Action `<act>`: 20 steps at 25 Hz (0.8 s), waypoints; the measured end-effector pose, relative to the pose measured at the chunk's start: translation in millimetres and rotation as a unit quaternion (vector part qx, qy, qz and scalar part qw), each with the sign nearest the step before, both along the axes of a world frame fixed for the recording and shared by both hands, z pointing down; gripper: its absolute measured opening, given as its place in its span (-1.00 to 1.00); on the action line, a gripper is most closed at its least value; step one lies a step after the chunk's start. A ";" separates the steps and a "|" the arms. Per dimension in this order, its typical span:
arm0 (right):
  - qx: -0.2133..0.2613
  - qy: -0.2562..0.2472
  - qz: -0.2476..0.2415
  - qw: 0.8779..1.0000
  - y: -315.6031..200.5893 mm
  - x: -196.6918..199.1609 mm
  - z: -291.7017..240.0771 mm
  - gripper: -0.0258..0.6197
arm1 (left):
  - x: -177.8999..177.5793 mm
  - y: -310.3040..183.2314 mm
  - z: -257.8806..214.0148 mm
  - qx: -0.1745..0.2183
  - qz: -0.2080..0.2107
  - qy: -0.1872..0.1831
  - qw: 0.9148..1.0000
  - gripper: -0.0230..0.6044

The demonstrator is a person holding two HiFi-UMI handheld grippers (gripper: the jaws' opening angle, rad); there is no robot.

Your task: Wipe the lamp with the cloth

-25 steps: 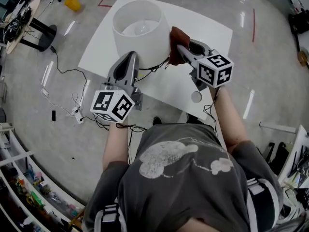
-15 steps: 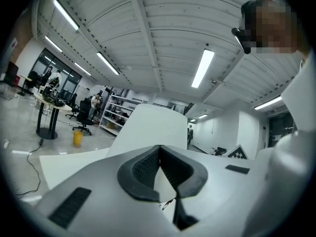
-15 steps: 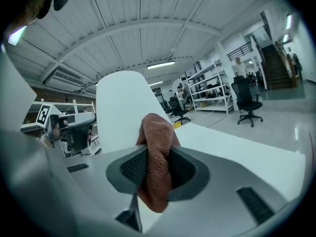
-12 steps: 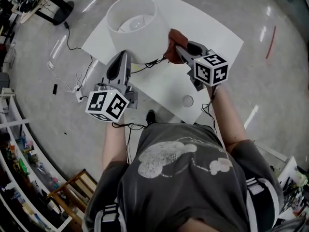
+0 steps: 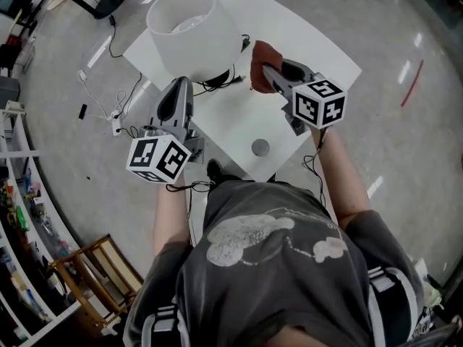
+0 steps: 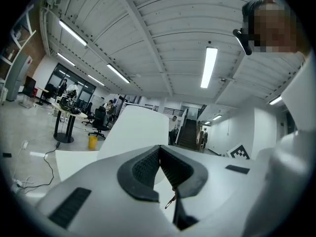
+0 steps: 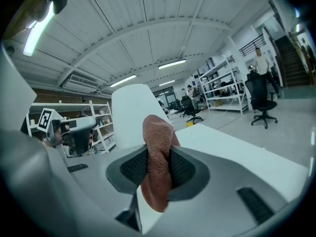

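Note:
A lamp with a wide white shade (image 5: 189,27) stands at the far left of the white table (image 5: 304,45). My right gripper (image 5: 268,71) is shut on a brown cloth (image 5: 262,55), which hangs just right of the shade with a narrow gap showing. In the right gripper view the cloth (image 7: 157,164) is pinched between the dark pads, and the shade (image 7: 134,113) rises behind it. My left gripper (image 5: 181,87) sits below the shade, near the lamp's foot, shut and empty. In the left gripper view its jaws (image 6: 159,150) meet, with the shade (image 6: 140,130) just beyond.
A black cable (image 5: 219,80) coils by the lamp's foot. A small grey disc (image 5: 260,147) lies near the table's front edge. On the floor at left are a power strip (image 5: 116,125) and cords. A wooden frame (image 5: 94,266) and shelves stand lower left.
The head view has shifted, so lamp and table sit further up and left. The cloth, against the shade's right side earlier, now shows a small gap. Both grippers stay shut.

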State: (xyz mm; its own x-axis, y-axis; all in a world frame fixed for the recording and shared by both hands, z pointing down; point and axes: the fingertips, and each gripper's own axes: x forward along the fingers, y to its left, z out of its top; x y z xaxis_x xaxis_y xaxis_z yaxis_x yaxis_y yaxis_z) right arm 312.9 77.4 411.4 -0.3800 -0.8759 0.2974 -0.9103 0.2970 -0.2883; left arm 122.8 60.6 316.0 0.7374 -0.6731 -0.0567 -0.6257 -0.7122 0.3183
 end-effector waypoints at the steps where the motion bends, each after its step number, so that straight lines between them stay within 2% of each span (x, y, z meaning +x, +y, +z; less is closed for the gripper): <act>1: 0.003 0.000 -0.003 1.000 2.7 3.0 -2.8 -0.62 | 1.0 5.3 0.2 0.000 -0.003 0.001 1.000 -0.90; 9: 0.045 -0.005 0.002 0.999 -2.7 5.1 -39.0 -0.62 | -3.7 18.0 -12.9 0.020 0.003 0.002 1.000 -0.90; 15: 0.071 0.017 -0.001 0.997 -19.6 -15.2 -80.8 -0.62 | -13.2 4.1 -41.5 0.035 0.014 0.019 0.999 -0.90; 20: 0.093 0.029 0.004 0.995 -32.7 -16.5 -113.5 -0.62 | -5.2 1.5 -51.9 0.039 0.035 0.020 0.998 -0.90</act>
State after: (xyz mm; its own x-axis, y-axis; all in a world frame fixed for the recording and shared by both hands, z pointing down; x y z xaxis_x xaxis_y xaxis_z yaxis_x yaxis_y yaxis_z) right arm 296.4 44.8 297.9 -0.3589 -0.9211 0.1509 -0.9267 0.3325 -0.1751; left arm 117.6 62.1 264.1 0.7790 -0.6117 -0.1378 -0.5606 -0.7779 0.2839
